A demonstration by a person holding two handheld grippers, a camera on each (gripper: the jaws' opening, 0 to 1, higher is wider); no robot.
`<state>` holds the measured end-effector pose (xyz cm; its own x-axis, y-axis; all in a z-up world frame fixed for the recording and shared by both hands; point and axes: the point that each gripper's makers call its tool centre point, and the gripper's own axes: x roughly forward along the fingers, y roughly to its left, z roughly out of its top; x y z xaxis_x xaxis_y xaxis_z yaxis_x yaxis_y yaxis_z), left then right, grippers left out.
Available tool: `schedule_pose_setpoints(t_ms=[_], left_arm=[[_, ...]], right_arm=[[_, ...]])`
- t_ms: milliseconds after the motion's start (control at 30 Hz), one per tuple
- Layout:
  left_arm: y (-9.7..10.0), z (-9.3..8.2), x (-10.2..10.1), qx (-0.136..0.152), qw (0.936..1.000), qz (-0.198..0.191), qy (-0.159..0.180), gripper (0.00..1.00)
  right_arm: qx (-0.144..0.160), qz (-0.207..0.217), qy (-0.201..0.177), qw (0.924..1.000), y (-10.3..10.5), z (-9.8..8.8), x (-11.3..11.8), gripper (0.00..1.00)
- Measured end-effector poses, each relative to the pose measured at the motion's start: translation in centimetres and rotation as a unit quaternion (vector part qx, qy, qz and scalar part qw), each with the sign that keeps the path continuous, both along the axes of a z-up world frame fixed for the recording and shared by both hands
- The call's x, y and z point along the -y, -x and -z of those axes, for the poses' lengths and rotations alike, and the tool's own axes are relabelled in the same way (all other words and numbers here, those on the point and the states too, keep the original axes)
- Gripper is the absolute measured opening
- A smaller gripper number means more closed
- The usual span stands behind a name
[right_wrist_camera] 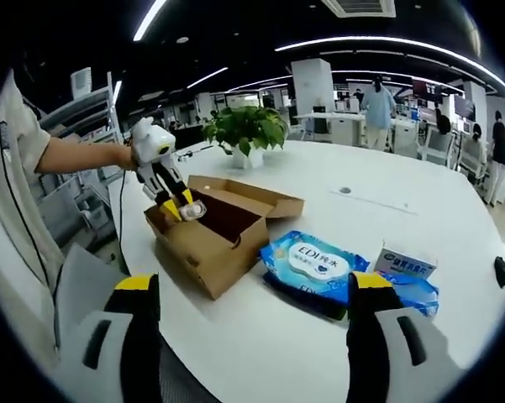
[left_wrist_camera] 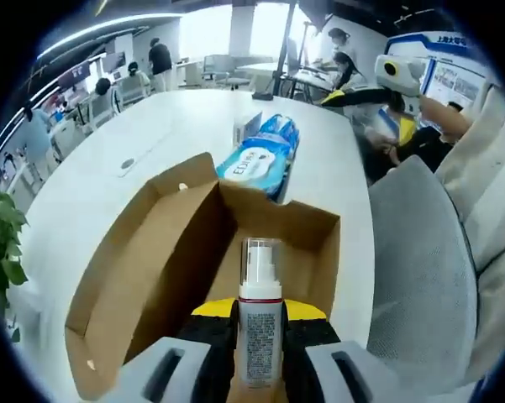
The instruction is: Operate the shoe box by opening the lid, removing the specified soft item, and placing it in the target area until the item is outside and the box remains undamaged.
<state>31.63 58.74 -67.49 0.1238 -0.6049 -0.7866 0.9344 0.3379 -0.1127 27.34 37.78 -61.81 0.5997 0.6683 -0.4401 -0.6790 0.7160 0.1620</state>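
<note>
1. Table (right_wrist_camera: pixel 386 218): a white round-edged surface that carried everything; we judged it the target area for the removed item.

2. Shoe box (right_wrist_camera: pixel 214 231): brown cardboard, near the table's left edge in the right gripper view, its lid (right_wrist_camera: pixel 260 197) already swung back and lying flat on the far side. We took the open lid as leaving the interior clear for lifting things out; no tear or crush showed.

3. Wipes pack (right_wrist_camera: pixel 307 264): blue, soft, lying on the table just right of the box, outside it. We judged this the likely soft item, though the frames did not settle that. A small white carton (right_wrist_camera: pixel 403 264) sat against its right end.

4. Left gripper (left_wrist_camera: pixel 260 336): raised over the open box, jaws pressed against a small spray bottle (left_wrist_camera: pixel 260 319) held upright, nozzle up. In the right gripper view the left gripper (right_wrist_camera: pixel 183 201) angled down over the box's near-left corner, the person's forearm reaching in from the left.

5. Right gripper (right_wrist_camera: pixel 252 332): held back and low, near the table edge, jaws spread wide with nothing between them, facing box and pack.
</note>
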Motion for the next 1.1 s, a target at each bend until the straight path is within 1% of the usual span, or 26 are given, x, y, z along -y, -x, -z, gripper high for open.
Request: schedule_pose_setpoints(t_ms=[33,100,267,433,500,633,733,900,1000,1100], left_arm=[[0.0,-0.3,0.3,0.002,1.0000,-0.002,0.007,0.19],[-0.2,-1.2,1.5,0.005,0.9992,-0.014,0.037,0.19],[-0.2,-2.3,3.1,0.009,0.9970,-0.025,0.072,0.19],[-0.1,-3.0,4.3,0.011,0.9944,-0.034,0.100,0.19],[0.0,-3.2,4.8,0.012,0.9935,-0.035,0.108,0.19],[0.2,-4.1,5.9,0.013,0.9891,-0.042,0.140,0.19],[0.7,-4.8,6.9,0.009,0.9858,-0.041,0.163,0.19],[1.4,-5.5,8.0,0.006,0.9828,-0.029,0.182,0.19],[2.0,-6.3,8.8,0.000,0.9793,-0.019,0.201,0.19],[2.3,-6.8,9.4,-0.001,0.9777,-0.010,0.210,0.19]], right_arm=[[0.002,-0.001,-0.004,1.0000,-0.1,-0.2,-0.2,0.85],[0.008,-0.003,-0.013,0.9999,-0.4,-0.6,-0.8,0.82],[0.026,-0.008,-0.034,0.9991,-1.0,-1.6,-2.2,0.72],[0.031,-0.015,-0.044,0.9984,-1.4,-2.1,-3.3,0.67],[0.033,-0.017,-0.055,0.9978,-1.6,-2.4,-3.8,0.66],[0.039,-0.024,-0.068,0.9966,-1.9,-3.0,-4.8,0.62],[0.040,-0.034,-0.080,0.9954,-2.0,-3.3,-5.6,0.59],[0.039,-0.047,-0.096,0.9936,-2.0,-3.7,-6.5,0.54],[0.037,-0.053,-0.107,0.9922,-2.0,-3.9,-7.1,0.52],[0.038,-0.058,-0.115,0.9910,-1.9,-4.0,-7.5,0.50]])
